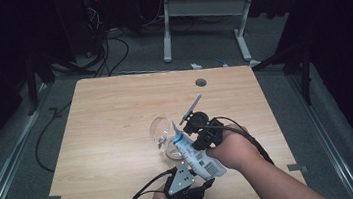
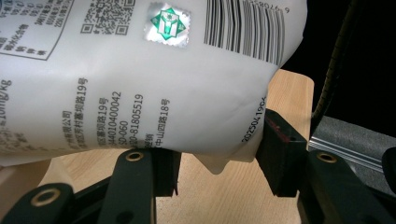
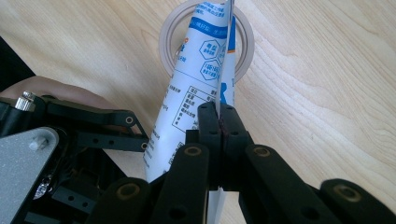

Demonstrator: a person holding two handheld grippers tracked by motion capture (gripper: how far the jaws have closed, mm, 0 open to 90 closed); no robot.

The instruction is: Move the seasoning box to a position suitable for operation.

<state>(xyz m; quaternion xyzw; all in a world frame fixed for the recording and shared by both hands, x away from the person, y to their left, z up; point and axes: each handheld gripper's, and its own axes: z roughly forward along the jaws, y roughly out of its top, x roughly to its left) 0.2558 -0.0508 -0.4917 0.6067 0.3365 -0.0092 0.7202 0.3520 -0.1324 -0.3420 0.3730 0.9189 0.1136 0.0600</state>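
The right gripper (image 3: pixel 219 126) has its black jaws pressed together on the thin sealed edge of a white-and-blue plastic pouch (image 3: pixel 187 93), pinching that flat seam between the pads while the printed body of the pouch hangs to one side of them. In the high view this gripper (image 1: pixel 199 127) sits near the middle of the wooden table (image 1: pixel 113 137), held by the person's right hand (image 1: pixel 233 148), and the pouch (image 1: pixel 193 153) slants from it down toward the near edge. There the left gripper (image 1: pixel 186 184) meets the pouch's lower end; its own view shows the jaws standing apart on either side of the bulging bottom of the pouch (image 2: pixel 140 84) — the pad on the right touches the pouch's rim beside a printed date, while the pad on the left sits just under the pouch, and whether it presses cannot be told. The pouch's upper tip points down into a clear glass (image 1: pixel 160 131) that stands on the table just beyond the grippers — seen from the right gripper view, the rim of the glass (image 3: pixel 166 35) rings the pouch's tip. Farther off on the tabletop is a round grommet hole (image 1: pixel 201 82).
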